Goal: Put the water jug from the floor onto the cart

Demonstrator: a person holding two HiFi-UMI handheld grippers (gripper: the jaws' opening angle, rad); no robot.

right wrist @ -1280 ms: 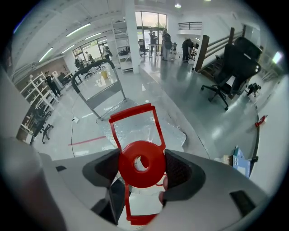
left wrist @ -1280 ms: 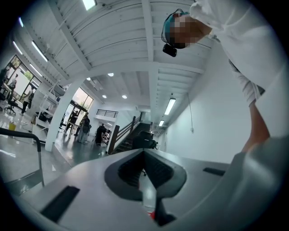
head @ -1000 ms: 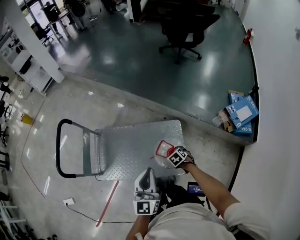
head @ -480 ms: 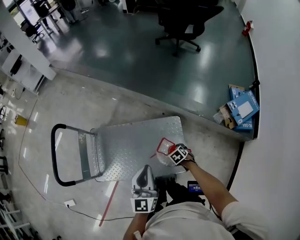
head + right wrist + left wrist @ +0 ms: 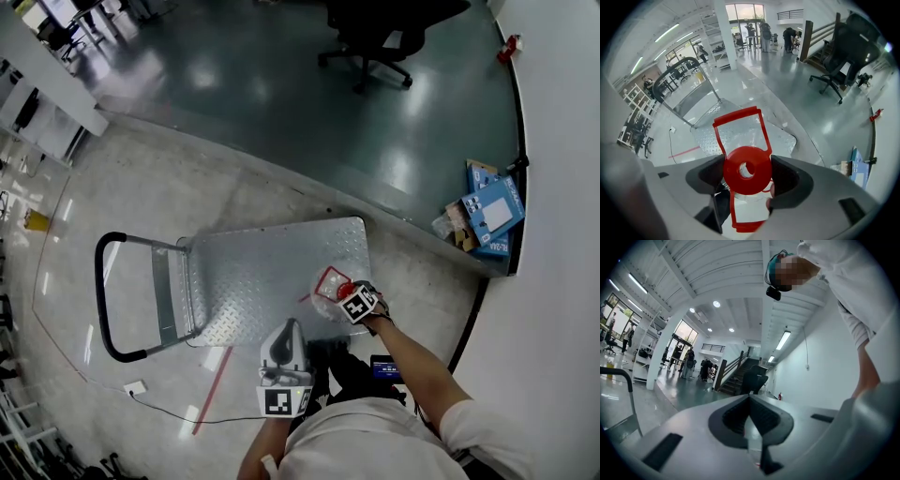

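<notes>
The right tongs [image 5: 349, 297] pinch the round red plastic cap [image 5: 747, 164] of the clear plastic water jug [image 5: 326, 284], one pad on each side of it. The jug hangs below them neck-up, so its long axis runs straight down along the line of the tongs. A thin red carrying frame [image 5: 738, 117] loops out from the neck.

The move ahead turns on where the jug sits over the silver diamond-plate platform cart [image 5: 253, 281]. In the head view it lies over the near right part of the deck, close to the near edge. In the right gripper view we see ribbed metal through the far half of the jug and something dark under the near half. We judge it is only partly in over the deck, and we cannot tell whether its base touches the plate. The deck extends away and to the left, towards the black tubular push handle [image 5: 101, 300].

The left tongs [image 5: 751, 398] are pressed together on nothing and point up at the ceiling, so the right arm alone carries the load. The embossed deck looks grippy, the thin-walled jug smooth and somewhat yielding.
</notes>
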